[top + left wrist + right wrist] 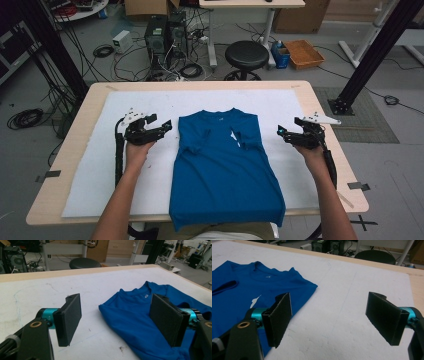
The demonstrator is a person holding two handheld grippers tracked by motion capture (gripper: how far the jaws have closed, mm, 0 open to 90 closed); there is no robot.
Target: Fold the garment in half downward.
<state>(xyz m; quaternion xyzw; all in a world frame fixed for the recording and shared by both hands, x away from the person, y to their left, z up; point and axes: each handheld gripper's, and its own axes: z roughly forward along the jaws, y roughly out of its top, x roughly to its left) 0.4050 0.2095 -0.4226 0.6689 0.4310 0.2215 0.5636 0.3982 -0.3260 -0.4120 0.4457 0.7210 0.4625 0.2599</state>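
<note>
Gaping wide with nothing between their jaws, the left gripper [159, 126] and right gripper [287, 134] sit on either side of the blue T-shirt [225, 170], just off its folded sleeves. That shirt lies flat on the white mat [100, 170] covering the table [55, 165], hem over the near edge.

Blue shirt's [225, 170] hem, past the table's [60, 150] near edge.

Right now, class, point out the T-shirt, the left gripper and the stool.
T-shirt [225, 175], high view, middle of its front.
Left gripper [162, 126], high view, between its fingertips.
Stool [246, 54], high view, centre of its black seat.
</note>
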